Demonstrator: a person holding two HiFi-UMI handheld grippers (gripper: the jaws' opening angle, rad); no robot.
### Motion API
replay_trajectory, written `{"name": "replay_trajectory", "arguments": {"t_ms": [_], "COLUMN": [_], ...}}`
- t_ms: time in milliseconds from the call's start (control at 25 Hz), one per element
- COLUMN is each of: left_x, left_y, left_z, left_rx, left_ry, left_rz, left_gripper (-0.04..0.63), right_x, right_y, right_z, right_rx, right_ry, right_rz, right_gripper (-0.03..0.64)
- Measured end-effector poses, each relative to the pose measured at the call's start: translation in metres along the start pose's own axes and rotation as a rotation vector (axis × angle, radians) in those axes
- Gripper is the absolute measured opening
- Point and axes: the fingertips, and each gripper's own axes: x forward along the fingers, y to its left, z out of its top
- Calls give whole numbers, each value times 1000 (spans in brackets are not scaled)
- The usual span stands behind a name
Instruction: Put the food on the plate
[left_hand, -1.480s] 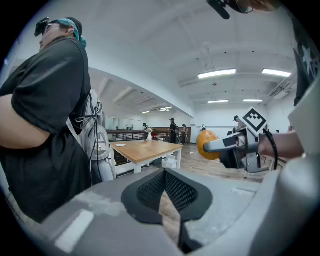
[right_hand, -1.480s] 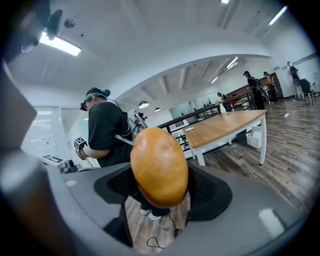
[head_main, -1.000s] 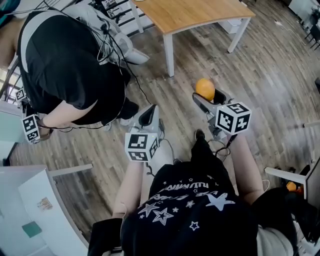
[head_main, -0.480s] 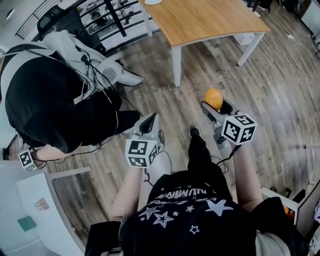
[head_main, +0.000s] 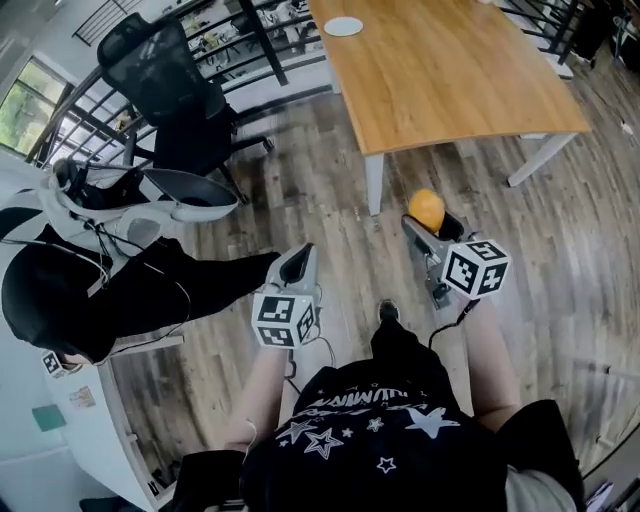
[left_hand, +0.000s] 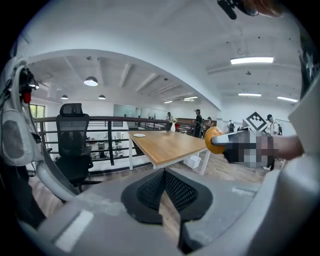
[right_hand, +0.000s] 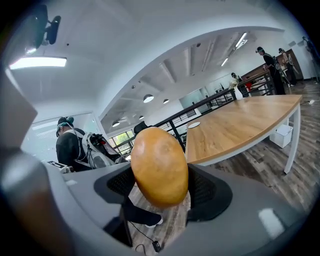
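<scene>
A round orange-brown food item (head_main: 426, 210) sits between the jaws of my right gripper (head_main: 428, 220), which is shut on it and held above the wooden floor. In the right gripper view the food (right_hand: 159, 167) fills the gap between the black pads. My left gripper (head_main: 297, 262) hangs beside it with its pads (left_hand: 150, 190) meeting at the tips and nothing between them. A small white plate (head_main: 344, 26) lies at the far end of the long wooden table (head_main: 450, 80) ahead. The plate (right_hand: 194, 125) also shows small in the right gripper view.
A black office chair (head_main: 165, 75) stands left of the table by a dark railing. Another person in black (head_main: 60, 290) with a white pack bends over at the left. A white desk (head_main: 60, 420) fills the lower left corner.
The view has shifted toward the table, so its far end and the plate have come into sight. The other person has slid to the left. Both grippers keep their pose, food still held.
</scene>
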Motion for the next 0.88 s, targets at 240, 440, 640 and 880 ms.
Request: {"name": "replay_trajectory", "arguments": {"t_ms": [240, 440, 640, 880], "left_x": [53, 70, 113, 184], "left_y": [11, 34, 73, 121], "left_z": [25, 26, 38, 63], "left_rx": [-18, -66, -83, -93], "left_ry": [1, 5, -19, -45], "left_rz": [71, 95, 98, 42], "left_gripper": [2, 2, 2, 2], "right_x": [29, 49, 82, 132], "right_y": [-50, -68, -86, -115], "right_z": [26, 38, 48, 83], "right_rx": [4, 12, 11, 10], "right_ry": [34, 37, 42, 5], "right_rz": [32, 39, 28, -63], "right_gripper": [324, 322, 324, 323]}}
